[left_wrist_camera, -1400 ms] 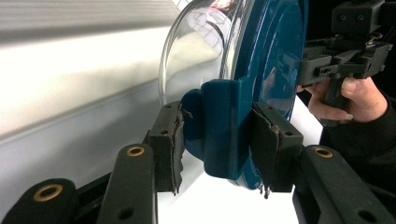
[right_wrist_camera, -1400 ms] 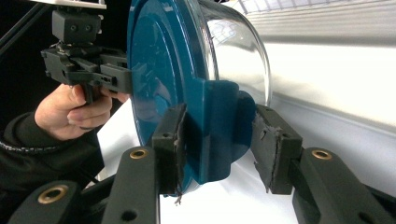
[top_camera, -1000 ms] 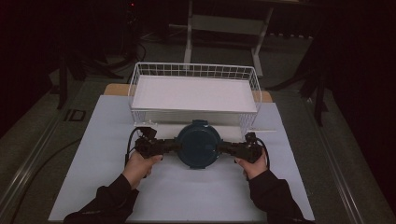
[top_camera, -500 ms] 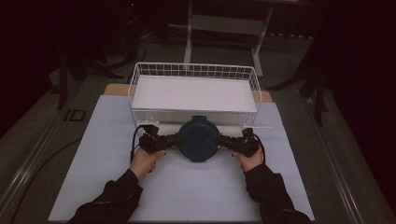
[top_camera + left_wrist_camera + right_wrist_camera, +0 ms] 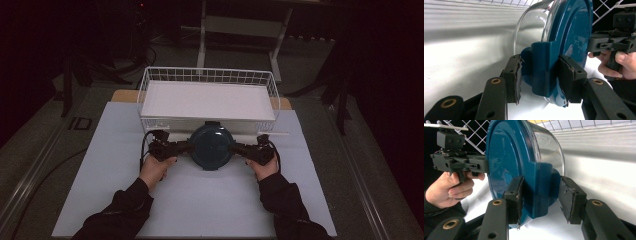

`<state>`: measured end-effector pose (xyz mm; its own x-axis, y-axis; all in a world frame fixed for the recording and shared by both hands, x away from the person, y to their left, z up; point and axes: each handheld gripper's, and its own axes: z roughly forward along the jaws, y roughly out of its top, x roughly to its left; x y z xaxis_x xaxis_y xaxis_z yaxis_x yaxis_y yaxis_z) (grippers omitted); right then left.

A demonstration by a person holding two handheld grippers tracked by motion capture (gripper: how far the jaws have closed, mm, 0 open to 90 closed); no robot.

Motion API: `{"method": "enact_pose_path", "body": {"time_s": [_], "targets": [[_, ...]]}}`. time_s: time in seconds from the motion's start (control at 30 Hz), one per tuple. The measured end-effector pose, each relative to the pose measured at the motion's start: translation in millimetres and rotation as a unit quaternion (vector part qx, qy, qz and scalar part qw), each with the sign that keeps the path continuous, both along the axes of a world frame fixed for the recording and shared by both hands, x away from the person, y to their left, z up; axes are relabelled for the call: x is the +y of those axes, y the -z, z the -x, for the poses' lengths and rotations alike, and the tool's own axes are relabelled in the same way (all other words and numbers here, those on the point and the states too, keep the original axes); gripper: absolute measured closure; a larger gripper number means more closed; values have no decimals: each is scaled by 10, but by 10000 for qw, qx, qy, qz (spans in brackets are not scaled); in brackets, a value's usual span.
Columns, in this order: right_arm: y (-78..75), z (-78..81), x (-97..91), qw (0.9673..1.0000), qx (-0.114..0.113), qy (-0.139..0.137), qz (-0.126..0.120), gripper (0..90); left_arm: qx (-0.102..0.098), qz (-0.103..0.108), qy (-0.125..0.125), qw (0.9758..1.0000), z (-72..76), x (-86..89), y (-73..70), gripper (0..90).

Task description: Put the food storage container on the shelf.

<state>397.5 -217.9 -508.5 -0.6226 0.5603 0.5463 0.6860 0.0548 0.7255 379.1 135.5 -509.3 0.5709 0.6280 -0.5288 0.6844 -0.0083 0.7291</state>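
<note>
— Left gripper (image 5: 540,75) first: how does it sit?

— Both pads pinch a teal clip tab (image 5: 545,67) on the rim of a round container (image 5: 212,146), a clear bowl under a teal lid (image 5: 574,37).

— And the right gripper (image 5: 541,198)?

— It straddles the opposite tab (image 5: 541,190). One pad presses the tab; the other seems just off it, though the angle is poor, so I cannot tell if it truly clamps.

— Where is the container?

— Between the two hands, over the white table (image 5: 200,200), right in front of the white wire basket (image 5: 150,82). In the high view its lid faces up.
</note>
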Motion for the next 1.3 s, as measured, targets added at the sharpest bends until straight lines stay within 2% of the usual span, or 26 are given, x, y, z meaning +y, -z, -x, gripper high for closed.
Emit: {"method": "enact_pose_path", "body": {"time_s": [0.13, 0.27, 0.4, 0.47, 0.57, 0.67, 0.73, 0.83, 0.87, 0.9, 0.93, 1.03, 1.07, 1.13, 1.17, 1.2, 1.23, 1.3], "targets": [[7, -2, 0, 9999, 67, 158, -19, 541, 116, 162, -39, 9998, -34, 10, 29, 541], [3, -1, 10, 9996, 48, 275, 1, 530, 132, 326, -105, 9993, -46, 22, 87, 527], [-5, -6, 29, 9994, 67, 319, 61, 511, -124, 264, -271, 9992, -41, 14, 104, 480], [-3, -21, 39, 9995, 1, 314, 61, 503, -255, 225, -328, 9989, -48, 8, 87, 480], [-14, -29, 48, 9994, -12, 343, 86, 494, -277, 190, -370, 9988, -62, 9, 81, 473], [-27, -70, 61, 9988, -202, 410, 180, 456, -257, 198, -433, 9985, -87, 3, 81, 439], [-36, -89, 72, 9982, -235, 505, 221, 438, -265, 191, -491, 9983, -101, -1, 79, 425], [-49, -100, 88, 9975, -246, 611, 266, 438, -322, 88, -570, 9978, -103, -13, 70, 397], [-63, -108, 103, 9966, -314, 686, 337, 442, -304, 51, -576, 9979, -110, -16, 59, 396], [-67, -113, 107, 9966, -285, 702, 331, 442, -326, 23, -565, 9979, -107, -21, 51, 396], [-73, -113, 112, 9965, -278, 710, 346, 443, -267, 55, -559, 9981, -94, -34, 38, 396], [-88, -100, 123, 9960, -343, 699, 432, 441, -379, -37, -551, 9978, -70, -41, 17, 347], [-112, -71, 135, 9955, -442, 684, 479, 430, -569, -80, -396, 9976, -37, -40, -12, 300], [-148, -27, 144, 9953, -415, 703, 523, 424, -636, -85, -373, 9972, -2, -40, -48, 276], [-159, -15, 143, 9950, -502, 667, 547, 422, -636, -85, -373, 9972, -2, -40, -48, 262], [-168, -4, 141, 9947, -555, 659, 566, 423, -727, -113, -262, 9969, 14, -25, -72, 251], [-168, -4, 141, 9947, -555, 659, 566, 423, -727, -113, -262, 9969, 14, -25, -72, 232], [-209, 59, 120, 9936, -681, 666, 602, 425, -789, -43, -113, 9968, 74, -16, -101, 172]]}}
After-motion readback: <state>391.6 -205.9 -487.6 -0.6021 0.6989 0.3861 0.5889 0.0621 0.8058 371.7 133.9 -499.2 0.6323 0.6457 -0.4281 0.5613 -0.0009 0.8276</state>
